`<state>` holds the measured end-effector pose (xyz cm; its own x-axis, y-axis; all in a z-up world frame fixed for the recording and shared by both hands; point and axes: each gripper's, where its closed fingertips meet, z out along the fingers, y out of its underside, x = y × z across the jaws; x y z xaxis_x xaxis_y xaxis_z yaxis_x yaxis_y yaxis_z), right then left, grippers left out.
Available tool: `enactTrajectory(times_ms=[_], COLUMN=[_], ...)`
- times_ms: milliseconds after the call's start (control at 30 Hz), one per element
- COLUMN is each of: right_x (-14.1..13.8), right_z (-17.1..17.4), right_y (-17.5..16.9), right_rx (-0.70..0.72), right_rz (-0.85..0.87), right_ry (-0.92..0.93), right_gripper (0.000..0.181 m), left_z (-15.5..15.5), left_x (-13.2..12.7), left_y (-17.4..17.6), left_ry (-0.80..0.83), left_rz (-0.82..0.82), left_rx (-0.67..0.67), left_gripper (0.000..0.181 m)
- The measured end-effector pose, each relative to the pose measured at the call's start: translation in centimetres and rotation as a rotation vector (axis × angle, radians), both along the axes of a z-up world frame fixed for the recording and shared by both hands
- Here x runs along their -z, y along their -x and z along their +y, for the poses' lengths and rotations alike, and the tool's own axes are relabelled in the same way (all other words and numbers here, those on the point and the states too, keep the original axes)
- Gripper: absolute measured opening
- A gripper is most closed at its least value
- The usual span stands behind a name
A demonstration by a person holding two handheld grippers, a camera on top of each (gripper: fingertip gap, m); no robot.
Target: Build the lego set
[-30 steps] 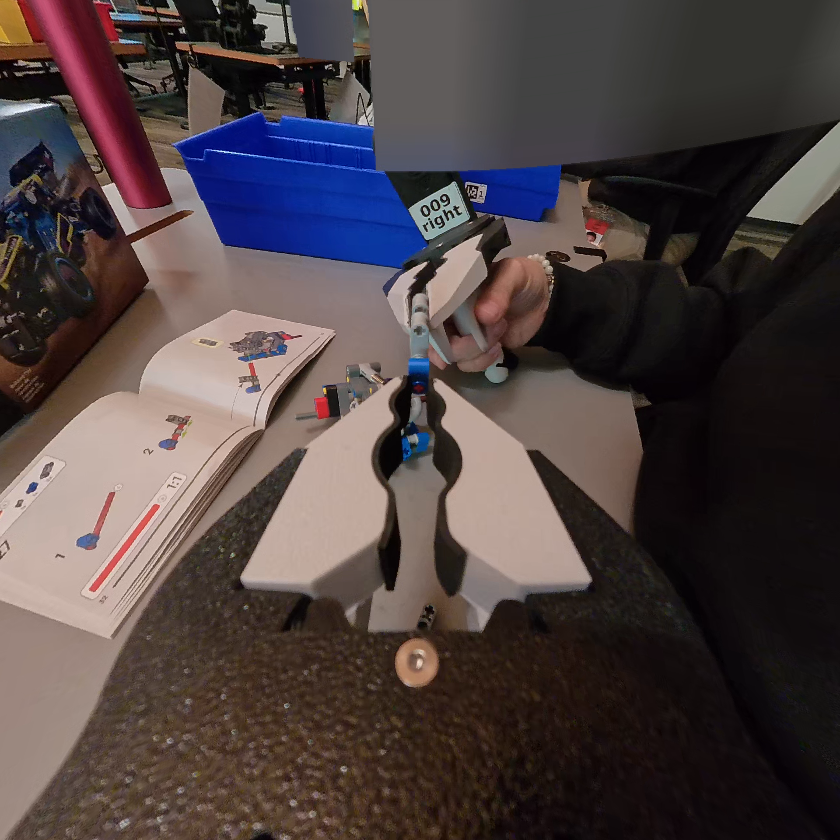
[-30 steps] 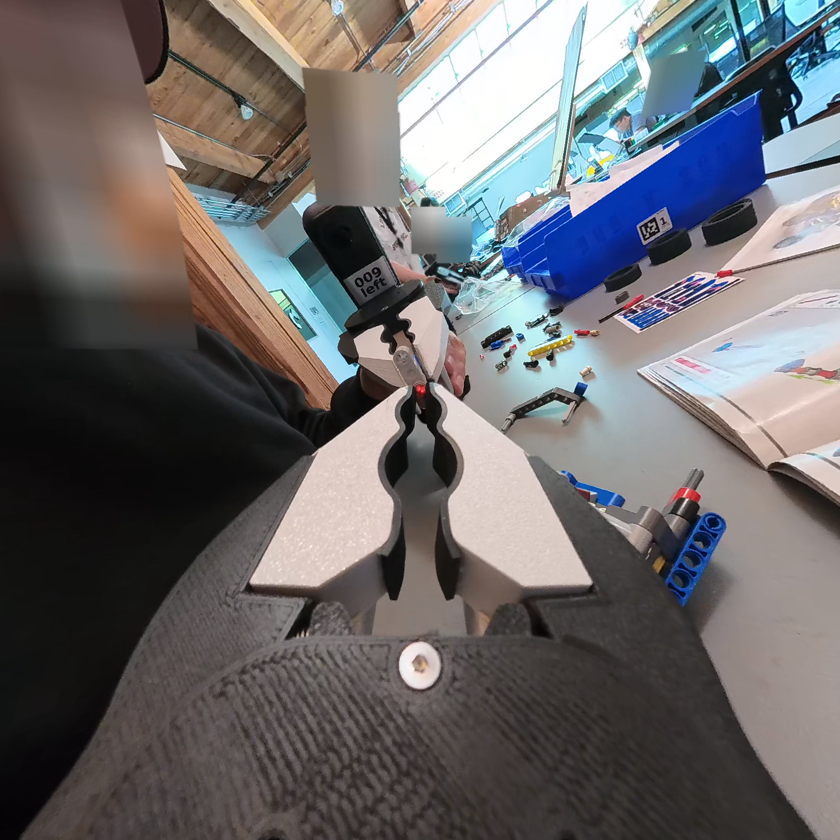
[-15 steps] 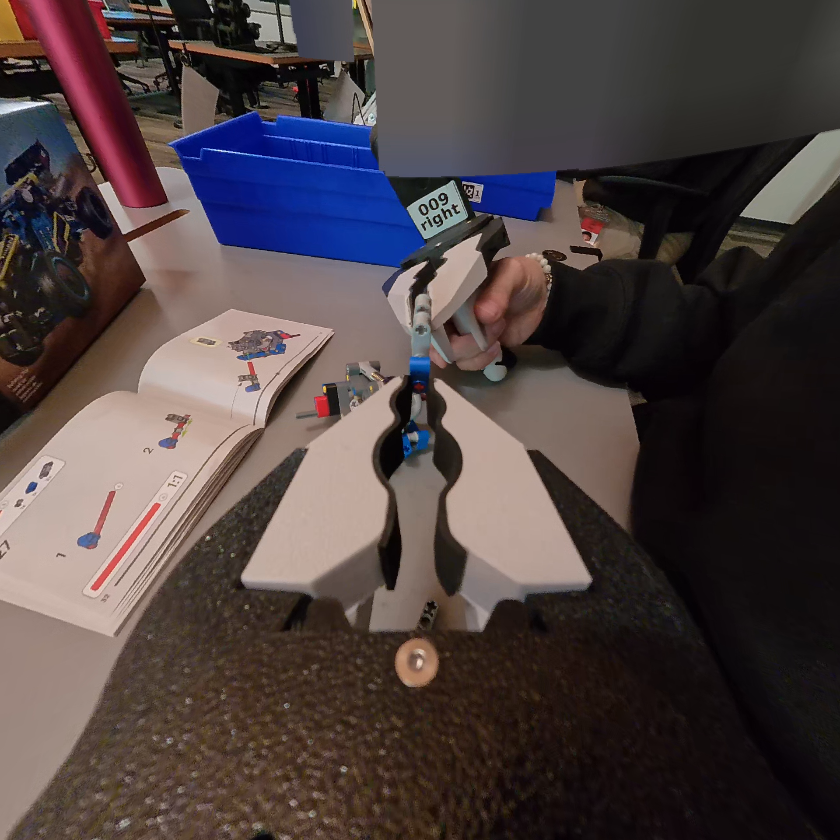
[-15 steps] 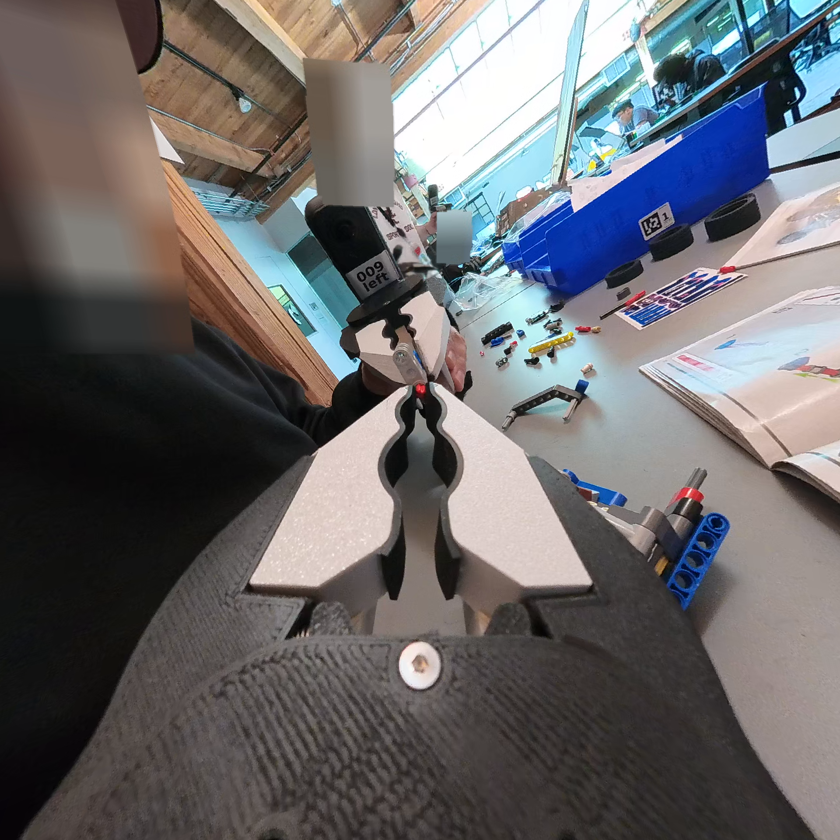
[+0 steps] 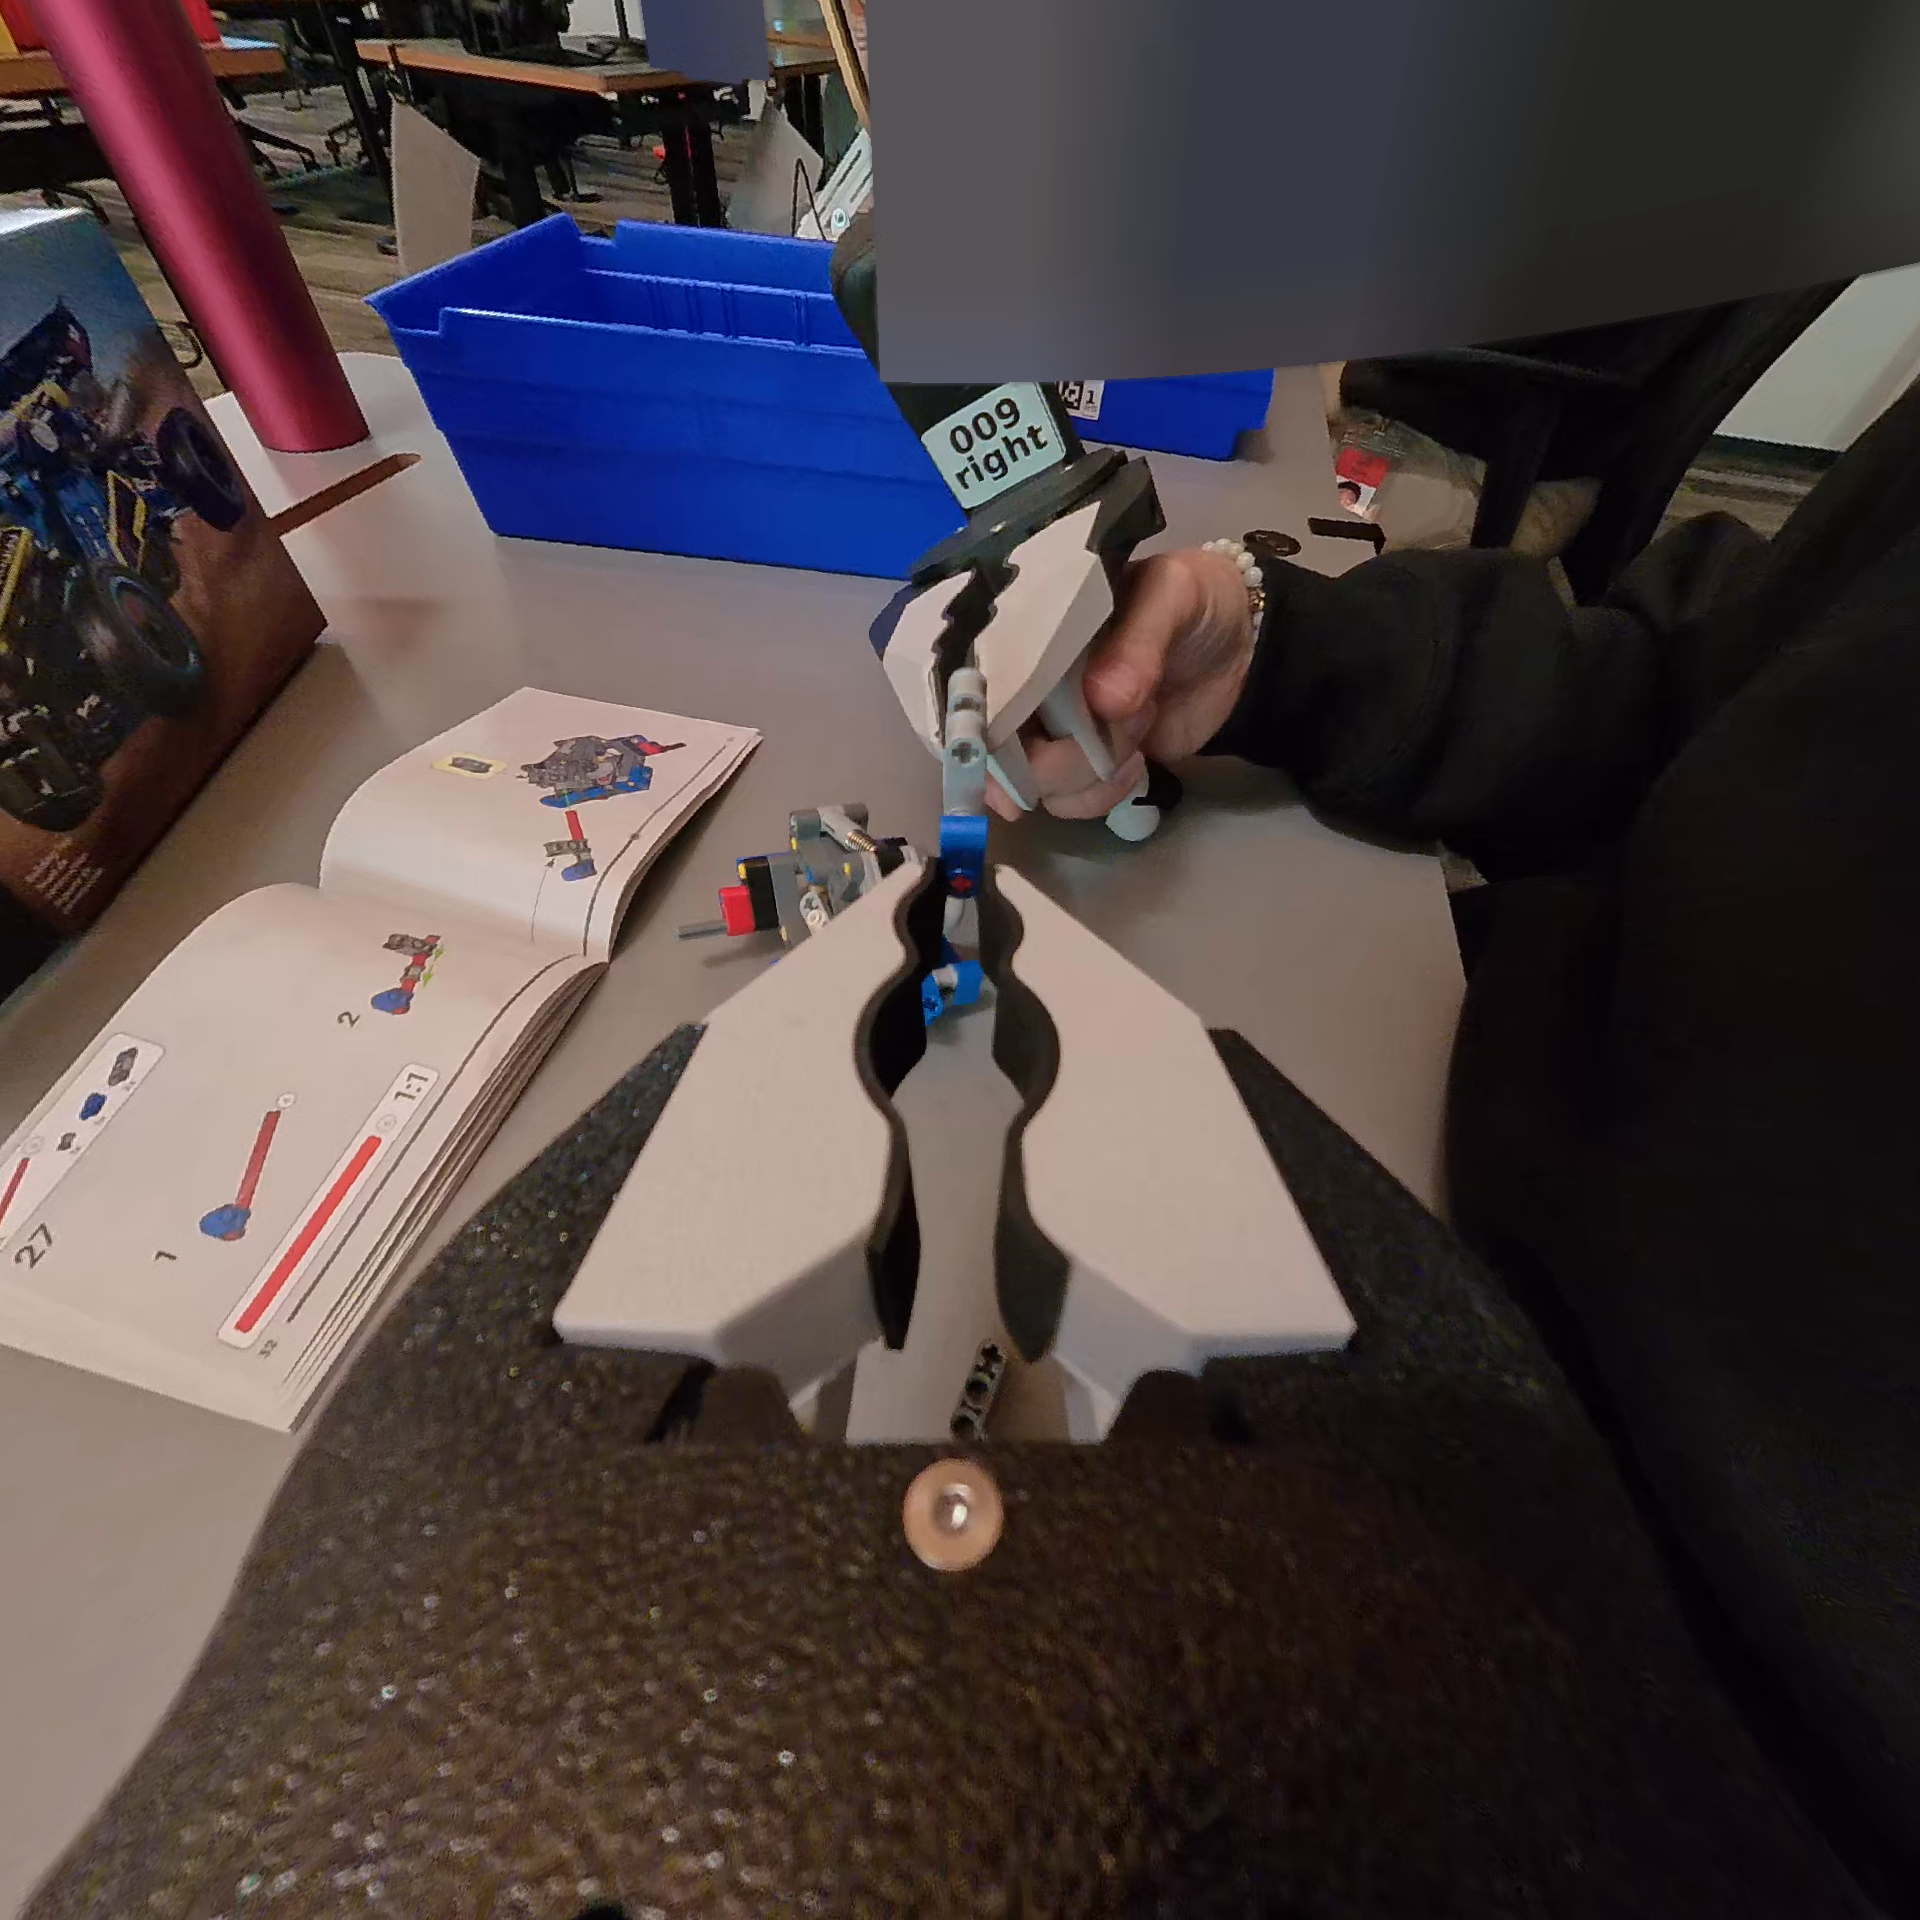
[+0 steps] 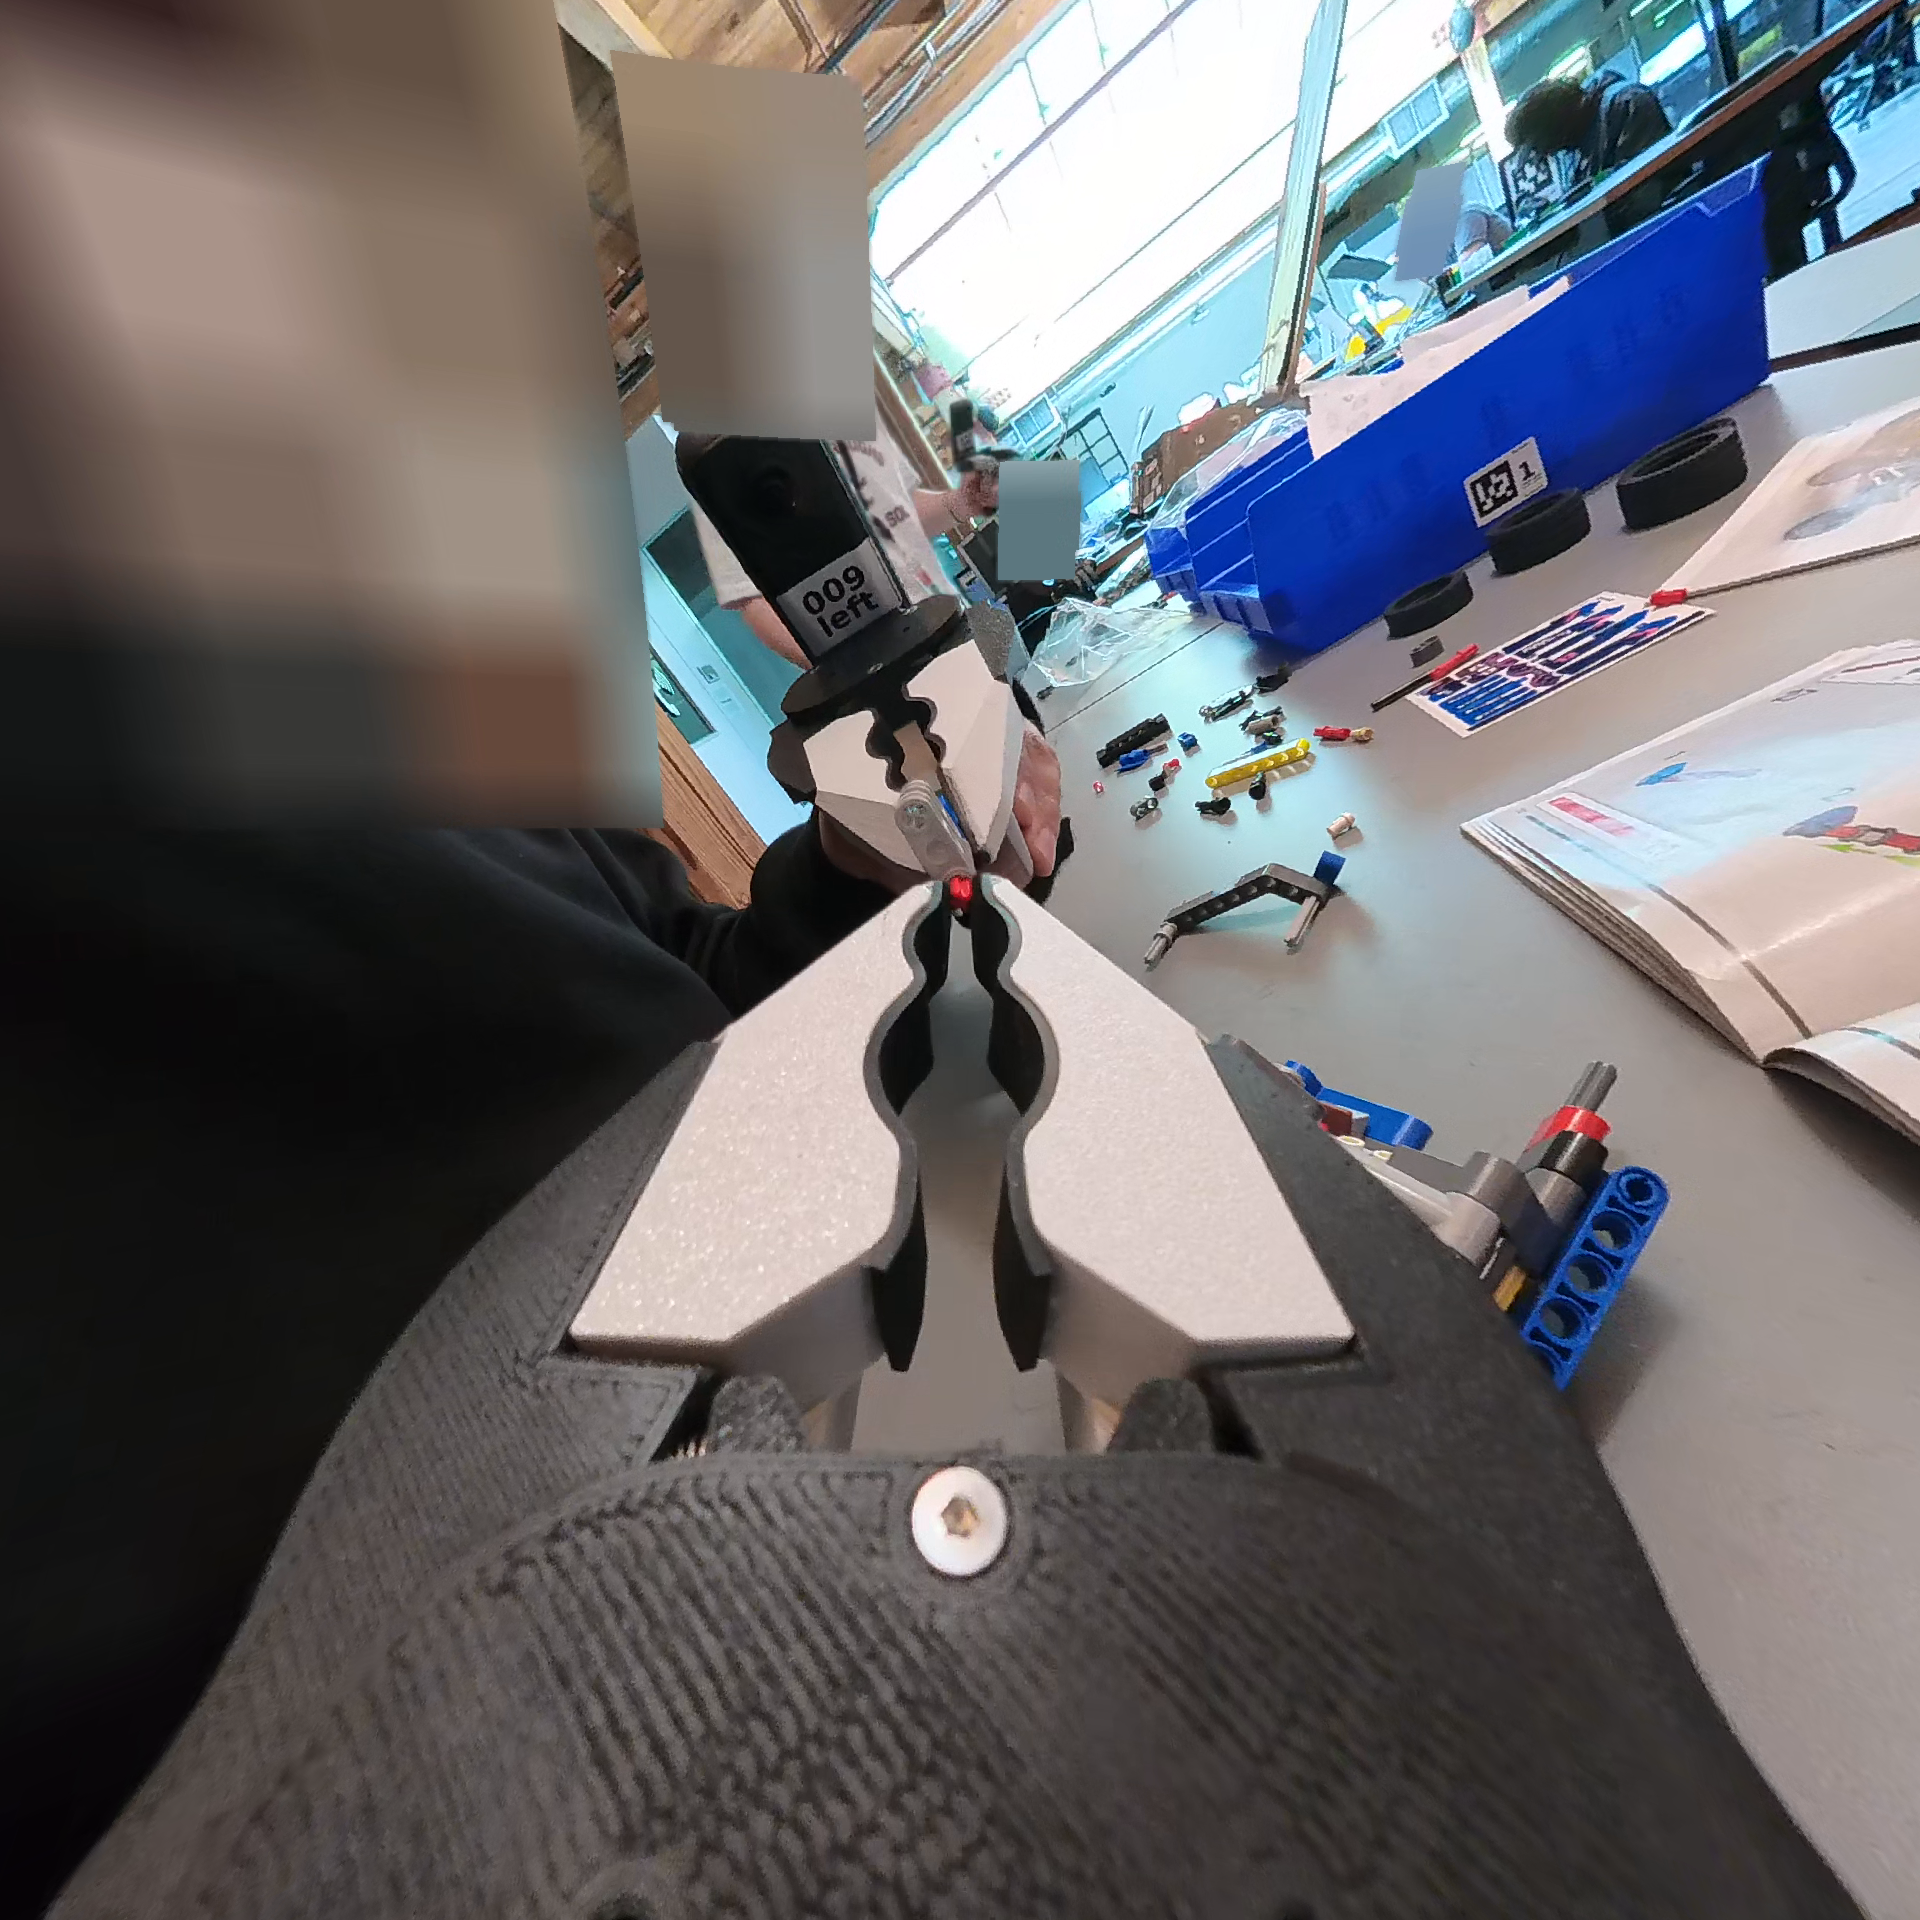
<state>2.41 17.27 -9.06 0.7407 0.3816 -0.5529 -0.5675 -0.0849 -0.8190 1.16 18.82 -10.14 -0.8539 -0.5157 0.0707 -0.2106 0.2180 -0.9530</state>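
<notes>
A small sub-assembly hangs in the air between my two grippers: a light grey beam [image 5: 963,743] with a blue connector [image 5: 961,844] at one end. My left gripper [image 5: 958,883] is shut on the blue connector, where a red pin end shows. My right gripper [image 6: 961,896] is shut on the beam's other end, with a red bit [image 6: 961,888] between its tips. Each gripper also shows in the other's view, the right one in the left wrist view [image 5: 966,665] and the left one in the right wrist view [image 6: 920,800]. A partly built grey, blue and red model [image 5: 810,883] lies on the table just beyond, also in the right wrist view [image 6: 1558,1226].
An open instruction booklet [image 5: 364,987] lies left of the model. A blue bin [image 5: 675,416] stands behind, a set box [image 5: 104,623] at far left, a red column [image 5: 208,229] behind it. The right wrist view shows loose parts [image 6: 1247,769], a grey frame piece [image 6: 1247,904], tyres [image 6: 1538,530] and a sticker sheet [image 6: 1538,665]. My two grippers' fingertips are within a few centimetres of each other.
Almost nothing. Both grippers stay shut on the same sub-assembly and have only shifted slightly.
</notes>
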Motion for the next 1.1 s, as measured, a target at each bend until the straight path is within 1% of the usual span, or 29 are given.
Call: enactTrajectory(times_ms=[467, 533, 600, 667, 767, 800, 867, 933, 1033, 1100], right_x=[0.2, 0.3, 0.1, 0.0, 0.1, 0.0, 0.0, -0.1, 0.0, -0.1], right_z=[0.1, 0.1, 0.2, 0.3, 0.5, 0.5, 0.6, 0.8, 0.9, 0.9], right_y=[0.0, 0.0, -0.2, -0.4, -0.5, -0.3, -0.2, 0.2, 0.0, 0.1], right_rx=[-0.006, -0.005, 0.009, 0.017, 0.029, 0.022, 0.023, 0.007, 0.027, 0.032], right_rz=[0.0, 0.006, 0.042, 0.06, 0.065, 0.066, 0.061, 0.055, 0.038, -0.011], right_ry=[0.014, 0.019, 0.001, -0.002, 0.001, -0.004, -0.003, -0.009, -0.004, -0.004], right_gripper=[0.003, 0.003, 0.003, 0.003, 0.002, 0.002, 0.002, 0.002, 0.002, 0.003], left_z=[0.1, 0.1, 0.1, 0.1, -0.2, -0.3, -0.5, -0.7, -0.7, -0.7], left_x=[0.1, 0.2, -0.1, -0.1, 0.0, -0.1, -0.1, 0.0, -0.1, -0.1], left_y=[0.0, -0.1, -0.3, -0.5, -0.7, -0.8, -1.0, -0.9, -0.8, -0.6], left_ry=[0.01, 0.037, 0.098, 0.134, 0.124, 0.124, 0.122, 0.128, 0.119, 0.124], left_rz=[0.007, 0.018, 0.017, 0.024, 0.01, 0.0, -0.009, -0.013, -0.032, -0.021], left_rx=[0.005, 0.009, 0.002, -0.005, -0.02, -0.025, -0.037, -0.031, -0.025, -0.013], left_gripper=[0.004, 0.004, 0.004, 0.011, 0.021, 0.021, 0.019, 0.006, 0.004, 0.004])
